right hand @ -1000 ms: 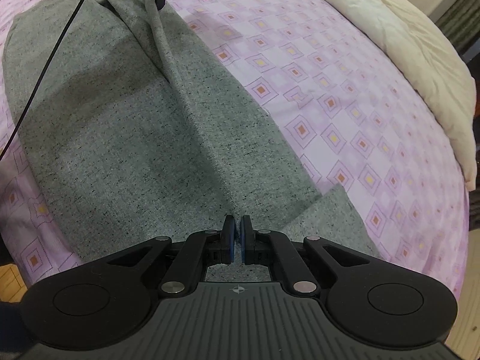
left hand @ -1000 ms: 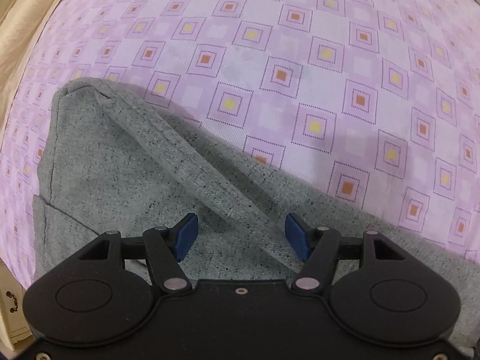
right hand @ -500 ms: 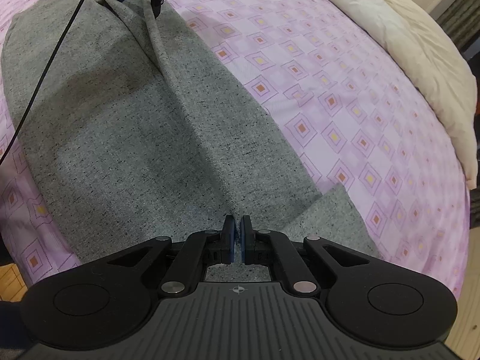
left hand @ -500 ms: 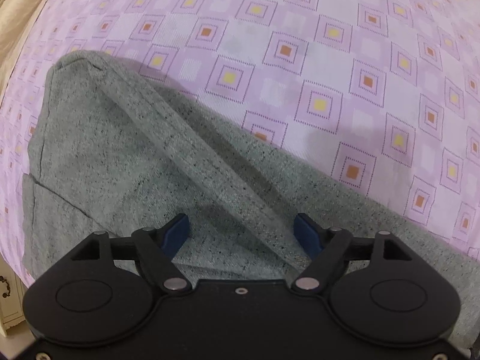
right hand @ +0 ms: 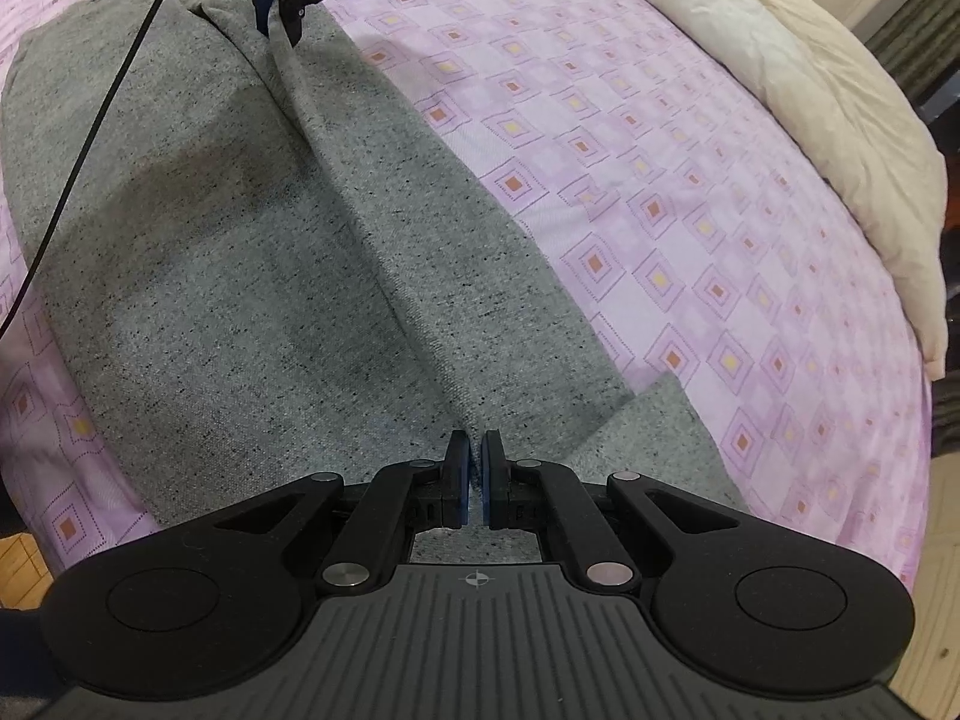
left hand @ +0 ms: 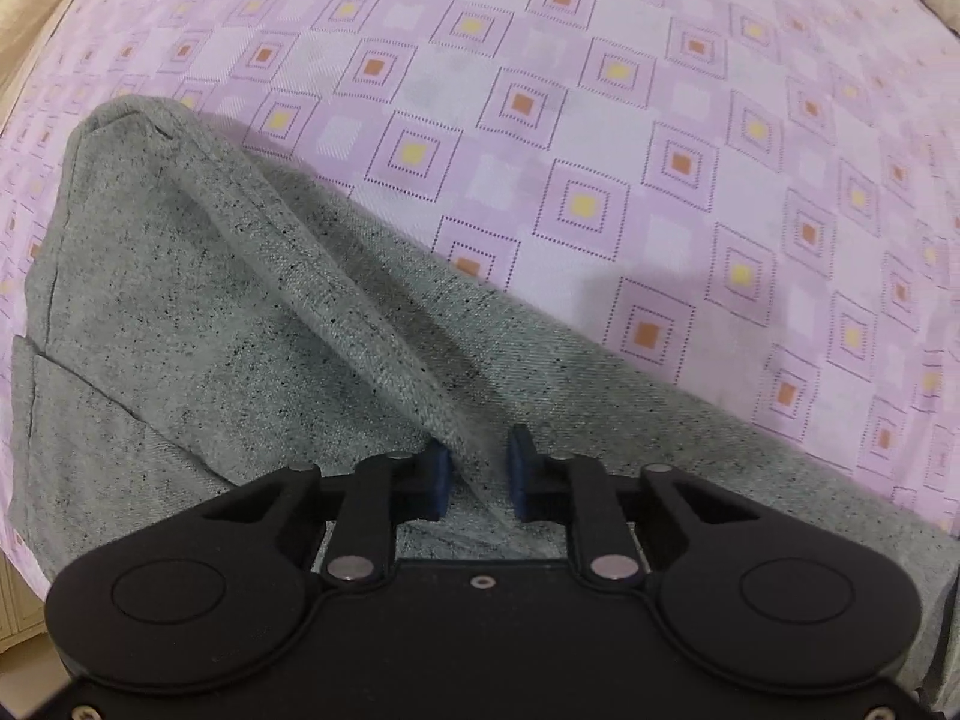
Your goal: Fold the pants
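Grey speckled pants (right hand: 252, 252) lie flat on a bed with a pink patterned sheet (right hand: 630, 192). A raised fold ridge runs along them. My right gripper (right hand: 474, 474) is shut on the near end of that ridge. My left gripper (left hand: 477, 474) has its blue pads close around the ridge (left hand: 336, 276), with a small gap each side of the cloth. In the right wrist view the left gripper (right hand: 276, 6) pinches the far end of the same ridge. The pants' corner (left hand: 120, 120) shows at upper left of the left wrist view.
A cream duvet (right hand: 780, 78) is bunched along the far right side of the bed. A black cable (right hand: 114, 84) hangs from the left gripper across the pants. The bed edge and wooden floor (right hand: 18, 564) show at lower left.
My left gripper's jaws have closed from wide open onto the fold ridge, and it has shifted slightly. My right gripper stays shut on the cloth.
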A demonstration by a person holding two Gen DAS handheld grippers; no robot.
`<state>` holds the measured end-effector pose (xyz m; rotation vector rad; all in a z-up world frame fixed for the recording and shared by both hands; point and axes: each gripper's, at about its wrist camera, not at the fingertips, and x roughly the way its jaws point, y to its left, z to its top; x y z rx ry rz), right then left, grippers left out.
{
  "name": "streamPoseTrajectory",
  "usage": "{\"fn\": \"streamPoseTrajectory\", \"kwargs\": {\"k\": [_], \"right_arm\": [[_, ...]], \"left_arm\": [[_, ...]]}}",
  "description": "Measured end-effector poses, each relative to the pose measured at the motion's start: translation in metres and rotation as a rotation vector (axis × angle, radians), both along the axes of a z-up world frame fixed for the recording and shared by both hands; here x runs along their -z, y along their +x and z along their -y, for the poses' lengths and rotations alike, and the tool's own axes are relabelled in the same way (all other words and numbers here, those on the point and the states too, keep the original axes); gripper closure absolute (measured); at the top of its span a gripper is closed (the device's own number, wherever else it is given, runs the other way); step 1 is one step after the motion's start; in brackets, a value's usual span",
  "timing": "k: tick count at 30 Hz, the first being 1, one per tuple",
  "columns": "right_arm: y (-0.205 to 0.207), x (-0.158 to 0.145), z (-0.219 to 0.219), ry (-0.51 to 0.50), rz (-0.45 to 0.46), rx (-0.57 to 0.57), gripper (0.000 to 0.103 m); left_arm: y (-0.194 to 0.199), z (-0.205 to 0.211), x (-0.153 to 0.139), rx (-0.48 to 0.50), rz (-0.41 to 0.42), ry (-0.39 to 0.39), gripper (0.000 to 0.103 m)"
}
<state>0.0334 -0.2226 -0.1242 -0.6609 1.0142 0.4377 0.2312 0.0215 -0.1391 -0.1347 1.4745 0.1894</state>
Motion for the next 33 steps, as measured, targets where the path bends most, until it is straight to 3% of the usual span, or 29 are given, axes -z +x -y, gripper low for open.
{"fn": "streamPoseTrajectory", "kwargs": {"k": [7, 11, 17, 20, 24, 26, 28, 29, 30, 33], "right_arm": [[-0.004, -0.005, 0.0, 0.003, 0.015, 0.009, 0.099], [-0.01, -0.016, 0.004, 0.02, 0.037, 0.024, 0.099], [-0.035, -0.033, 0.011, 0.057, 0.05, 0.044, 0.099], [-0.048, -0.021, 0.012, 0.056, -0.01, 0.043, 0.098], [-0.055, 0.001, 0.011, 0.048, -0.136, 0.044, 0.096], [-0.052, -0.006, 0.018, 0.094, -0.142, 0.102, 0.086], [-0.043, -0.022, 0.029, 0.157, -0.068, 0.221, 0.065], [-0.034, -0.026, 0.033, 0.162, -0.016, 0.293, 0.049], [-0.024, -0.027, 0.035, 0.151, 0.025, 0.359, 0.043], [0.02, -0.013, 0.037, 0.126, 0.044, 0.554, 0.043]], "left_arm": [[-0.017, -0.009, -0.023, -0.009, 0.056, -0.012, 0.083], [-0.037, -0.008, -0.052, -0.023, 0.122, -0.027, 0.084], [-0.101, -0.015, -0.103, -0.001, 0.254, -0.018, 0.084], [-0.142, -0.019, -0.094, -0.006, 0.204, -0.013, 0.085], [-0.173, -0.025, -0.029, -0.058, -0.033, -0.047, 0.085], [-0.181, -0.03, -0.008, -0.094, -0.105, -0.08, 0.085], [-0.182, -0.029, -0.007, -0.066, -0.099, -0.055, 0.084], [-0.18, -0.027, -0.01, -0.044, -0.086, -0.04, 0.084], [-0.176, -0.024, -0.013, -0.017, -0.072, -0.026, 0.084], [-0.16, -0.021, -0.018, 0.016, -0.053, -0.03, 0.084]]}}
